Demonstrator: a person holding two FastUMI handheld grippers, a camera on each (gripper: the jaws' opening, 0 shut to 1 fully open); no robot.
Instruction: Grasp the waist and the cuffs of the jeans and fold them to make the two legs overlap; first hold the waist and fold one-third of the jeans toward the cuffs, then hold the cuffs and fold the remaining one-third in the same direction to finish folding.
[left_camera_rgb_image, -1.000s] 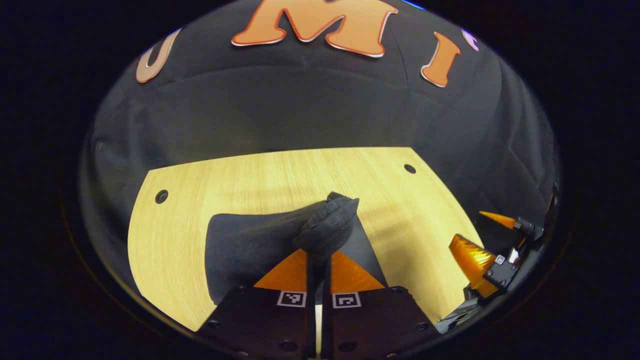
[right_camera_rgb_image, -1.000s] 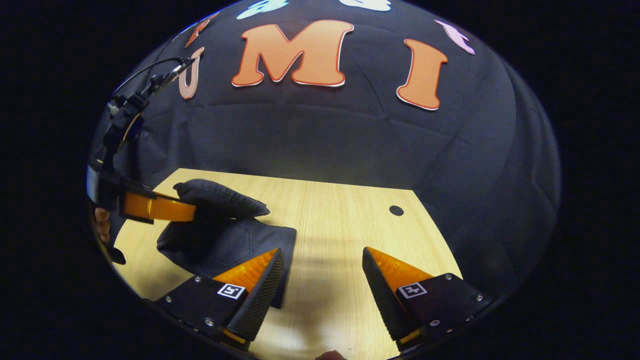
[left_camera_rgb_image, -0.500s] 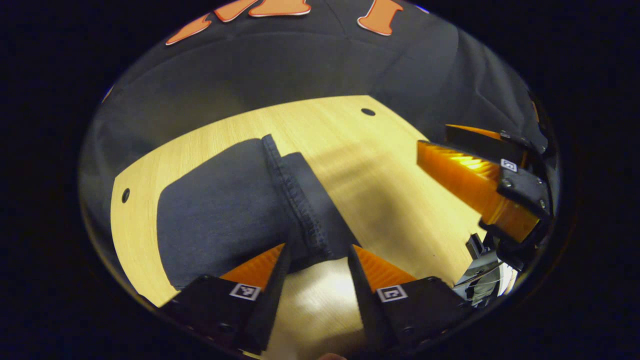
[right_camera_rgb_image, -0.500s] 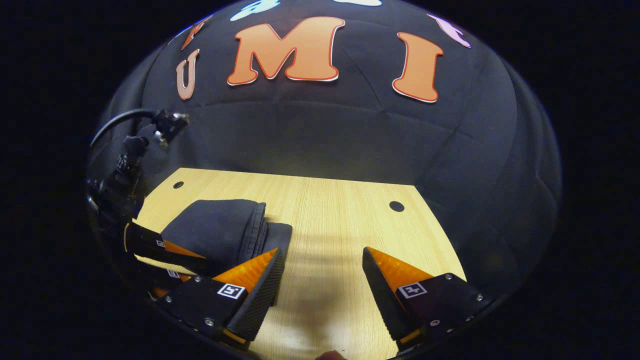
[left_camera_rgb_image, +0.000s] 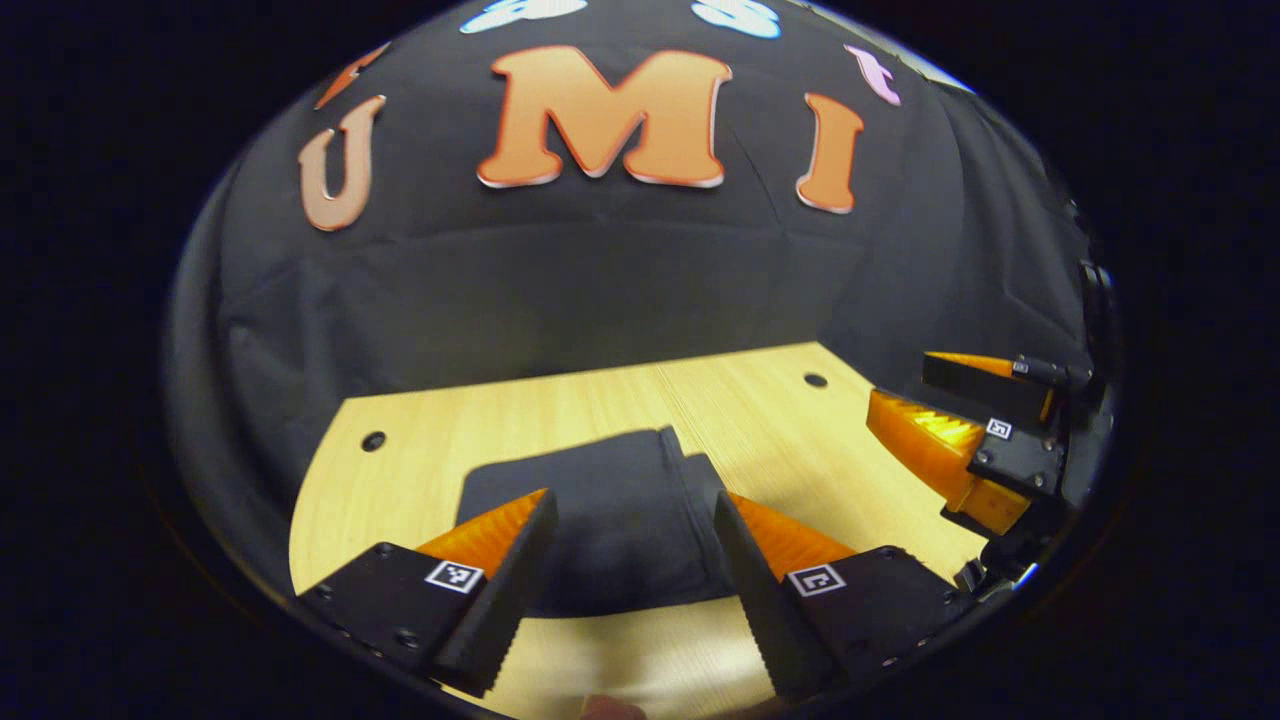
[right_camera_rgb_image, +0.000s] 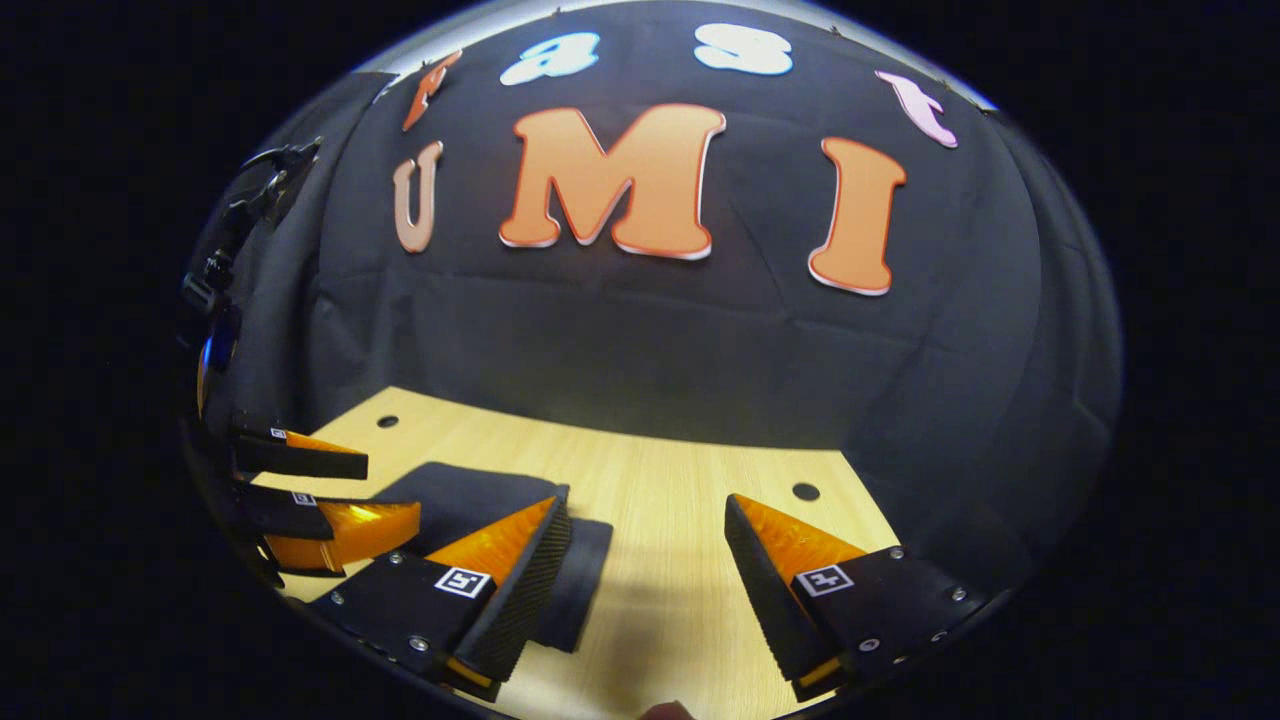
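The dark jeans lie folded into a compact stack on the light wooden table. My left gripper hangs open above the stack, holding nothing. In the left gripper view the right gripper shows at the right edge, open too. In the right gripper view the folded jeans sit at the lower left, partly behind one finger. My right gripper is open over bare table to the right of the stack. The left gripper shows at the left edge there, fingers apart.
The table has small round holes near its back corners. The black cloth wall closes off the back and sides of the table. Bare tabletop stretches to the right of the stack.
The left gripper let go of the cuff end, which now lies flat on the stack, and it opened and drew back and up. The right gripper rose, staying open.
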